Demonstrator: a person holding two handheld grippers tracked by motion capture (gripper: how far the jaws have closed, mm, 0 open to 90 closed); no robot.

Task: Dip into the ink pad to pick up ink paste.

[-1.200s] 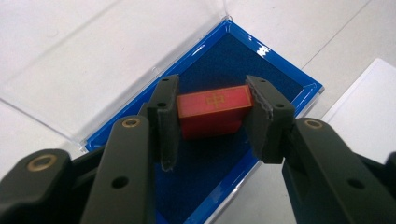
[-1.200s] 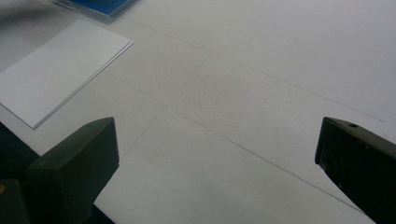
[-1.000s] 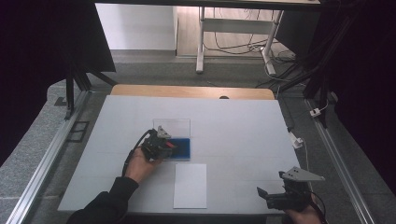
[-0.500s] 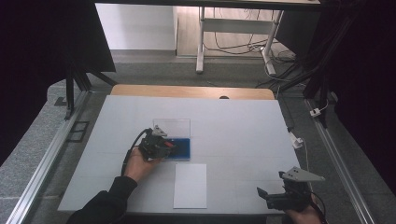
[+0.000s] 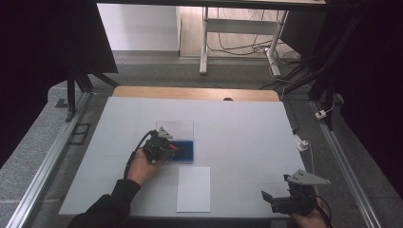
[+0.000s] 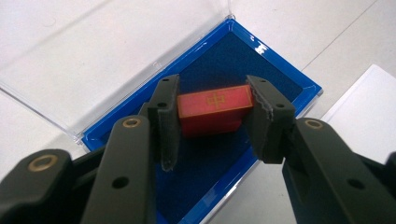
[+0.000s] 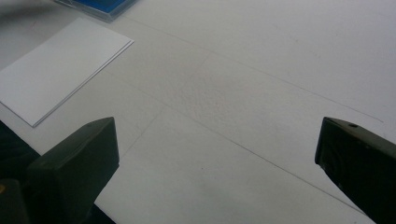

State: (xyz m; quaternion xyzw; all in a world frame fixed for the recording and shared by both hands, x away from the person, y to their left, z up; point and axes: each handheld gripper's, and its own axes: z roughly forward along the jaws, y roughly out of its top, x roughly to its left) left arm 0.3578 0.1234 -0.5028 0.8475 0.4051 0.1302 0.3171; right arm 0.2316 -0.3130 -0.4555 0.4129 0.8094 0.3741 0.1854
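Observation:
My left gripper [image 6: 213, 89] is shut on a red block [image 6: 215, 112] with a gold mark on its top face, gripped at both ends. The block hangs just over the dark blue pad of an open blue case [image 6: 275, 70], whose clear lid [image 6: 93, 56] lies flat beside it. From above, the left gripper [image 5: 164, 145] sits at the case's [image 5: 186, 150] left end, mid-table. My right gripper [image 5: 272, 199] rests near the front right edge, jaws wide open over bare table [image 7: 215, 140] with nothing between them.
A white sheet of paper [image 5: 194, 188] lies in front of the case; the right gripper view has it at upper left [image 7: 56, 70]. The white table top [image 5: 237, 128] ends in a wooden strip [image 5: 195, 93] at the far side. Metal rails run along both sides.

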